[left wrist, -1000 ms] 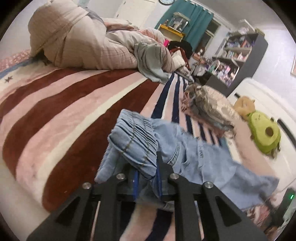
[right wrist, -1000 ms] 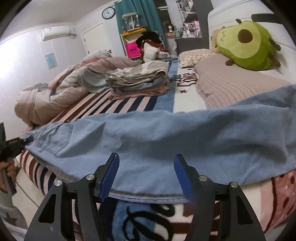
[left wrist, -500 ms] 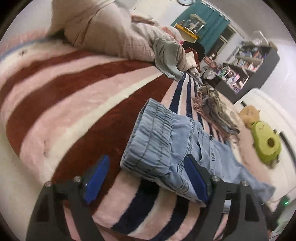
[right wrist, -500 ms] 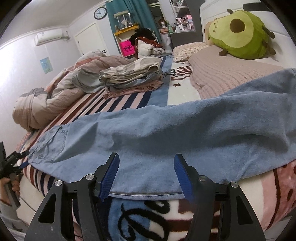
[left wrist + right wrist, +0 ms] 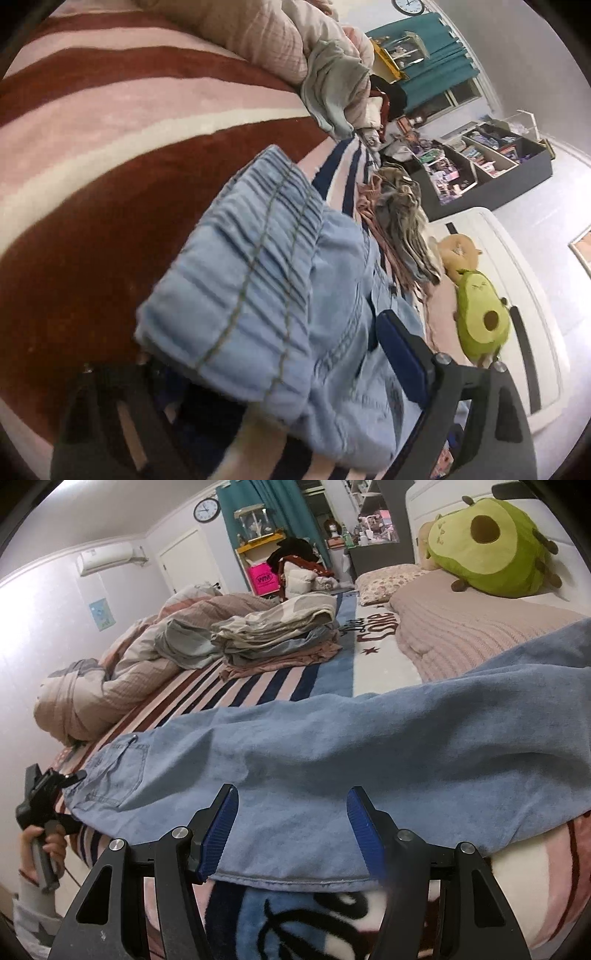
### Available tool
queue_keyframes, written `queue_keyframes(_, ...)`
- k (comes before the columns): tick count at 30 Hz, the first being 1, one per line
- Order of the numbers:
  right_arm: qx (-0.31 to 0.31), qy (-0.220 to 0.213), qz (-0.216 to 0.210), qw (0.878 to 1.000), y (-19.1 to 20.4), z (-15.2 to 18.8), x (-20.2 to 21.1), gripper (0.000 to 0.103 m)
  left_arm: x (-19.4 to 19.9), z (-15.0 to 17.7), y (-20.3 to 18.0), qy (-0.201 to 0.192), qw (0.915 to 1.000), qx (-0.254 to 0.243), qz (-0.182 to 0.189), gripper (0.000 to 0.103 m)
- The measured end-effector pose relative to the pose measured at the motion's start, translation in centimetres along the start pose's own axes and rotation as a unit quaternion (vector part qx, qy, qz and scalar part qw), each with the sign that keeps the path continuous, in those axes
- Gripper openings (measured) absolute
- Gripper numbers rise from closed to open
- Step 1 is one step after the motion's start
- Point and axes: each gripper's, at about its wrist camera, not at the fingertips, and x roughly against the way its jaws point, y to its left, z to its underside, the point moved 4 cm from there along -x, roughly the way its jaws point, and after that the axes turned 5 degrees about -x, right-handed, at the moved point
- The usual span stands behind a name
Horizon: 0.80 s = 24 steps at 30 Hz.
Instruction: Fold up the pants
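Note:
Light blue denim pants [image 5: 332, 746] lie stretched across the striped blanket, folded lengthwise, back pocket at the left. Their elastic waistband [image 5: 240, 266] fills the left wrist view. My left gripper [image 5: 269, 373] is open, its jaws wide on either side of the waistband; the left finger is partly hidden under the cloth. It also shows at the far left of the right wrist view [image 5: 48, 790]. My right gripper [image 5: 291, 827] is open, its blue pads on either side of the near edge of the pants at mid leg, not clamped.
A stack of folded clothes [image 5: 277, 635] and a bunched duvet [image 5: 110, 679] lie farther back on the bed. A green avocado plush [image 5: 487, 542] and a pillow [image 5: 388, 579] sit at the head. Shelves [image 5: 491, 162] stand beyond the bed.
My left gripper let go of the waistband, opened wide, then moved close in around it again. My right gripper stayed open and shifted only slightly along the pants' edge.

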Motion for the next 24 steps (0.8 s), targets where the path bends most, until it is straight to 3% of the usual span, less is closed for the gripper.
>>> queue_keyframes(2, -0.007, -0.007, 0.008, 1.0, -0.3, -0.3, 0.1, 0.057, -0.7, -0.5, -0.2, -0.004, 1.0, 0.008, -0.003, 0.045)
queue_keyframes(5, -0.012, -0.016, 0.013, 1.0, -0.6, -0.7, 0.5, 0.058, -1.2, -0.9, 0.3, -0.009, 0.9996, 0.027, 0.002, 0.024)
queue_keyframes(10, -0.011, -0.023, 0.02, 0.999, -0.9, -1.0, 1.4, 0.058, 0.5, -2.1, 0.3, -0.047, 0.9987, -0.003, -0.018, 0.018)
queue_keyframes(15, -0.018, -0.021, 0.026, 0.999, -1.3, -1.0, 1.9, 0.058, 4.4, -4.9, 2.9, -0.1, 0.9926, -0.002, -0.069, 0.017)
queue_keyframes(24, -0.009, 0.003, 0.003, 1.0, 0.7, -0.8, -0.1, 0.058, 12.5, -11.7, 9.5, -0.179, 0.9653, -0.009, -0.191, 0.017)
